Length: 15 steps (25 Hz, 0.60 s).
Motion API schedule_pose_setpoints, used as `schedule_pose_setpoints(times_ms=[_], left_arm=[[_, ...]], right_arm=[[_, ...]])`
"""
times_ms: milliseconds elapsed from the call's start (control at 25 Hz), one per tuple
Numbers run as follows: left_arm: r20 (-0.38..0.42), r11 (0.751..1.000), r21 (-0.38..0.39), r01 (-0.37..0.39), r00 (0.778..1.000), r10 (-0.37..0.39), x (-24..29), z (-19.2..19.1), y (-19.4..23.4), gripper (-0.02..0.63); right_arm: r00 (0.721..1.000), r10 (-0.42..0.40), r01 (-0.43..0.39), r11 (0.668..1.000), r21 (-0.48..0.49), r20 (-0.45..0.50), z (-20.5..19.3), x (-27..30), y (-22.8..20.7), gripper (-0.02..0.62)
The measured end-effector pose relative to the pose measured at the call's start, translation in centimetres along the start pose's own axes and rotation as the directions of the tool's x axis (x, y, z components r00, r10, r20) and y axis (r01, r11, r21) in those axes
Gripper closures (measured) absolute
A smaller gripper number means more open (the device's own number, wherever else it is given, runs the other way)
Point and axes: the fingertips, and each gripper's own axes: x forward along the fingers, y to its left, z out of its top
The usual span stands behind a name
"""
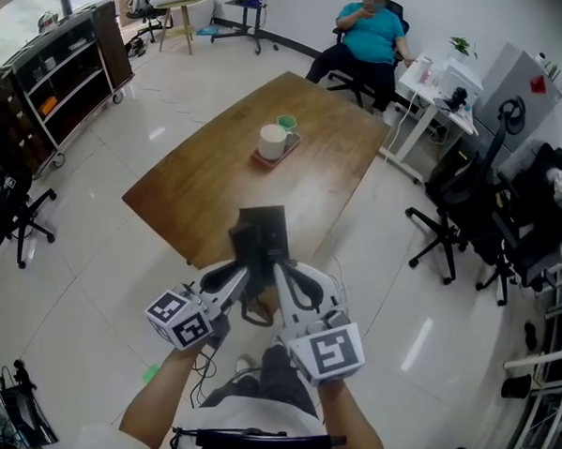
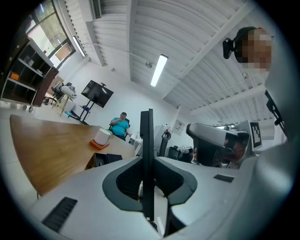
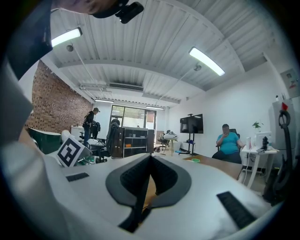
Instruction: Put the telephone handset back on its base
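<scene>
A black telephone (image 1: pixel 263 231) sits on the near corner of the brown table (image 1: pixel 204 185); I cannot tell its handset from its base. In the left gripper view the telephone (image 2: pixel 105 158) lies low on the table, left of the jaws. My left gripper (image 1: pixel 247 269) and right gripper (image 1: pixel 277 269) are held side by side just in front of that corner, close below the phone. The left gripper (image 2: pixel 147 154) has its jaws pressed together along a thin dark line, with nothing seen between them. The right gripper (image 3: pixel 149 161) is likewise shut and holds nothing.
A white round container on an orange tray (image 1: pixel 275 142) stands mid-table with a small green thing (image 1: pixel 287 123) behind it. A person in a teal shirt (image 1: pixel 372 31) sits beyond the far end. Black office chairs (image 1: pixel 459 210) stand right, dark shelves (image 1: pixel 62 75) left.
</scene>
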Motion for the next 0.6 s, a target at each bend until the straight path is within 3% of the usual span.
schedule_pose_setpoints(times_ms=[600], left_arm=[[-0.072, 0.989, -0.146, -0.025, 0.997, 0.015, 3.3, -4.9, 6.7, 0.543]], right_arm=[[1.000, 0.010, -0.009, 1.000, 0.027, -0.020, -3.8, 2.4, -2.4, 0.595]])
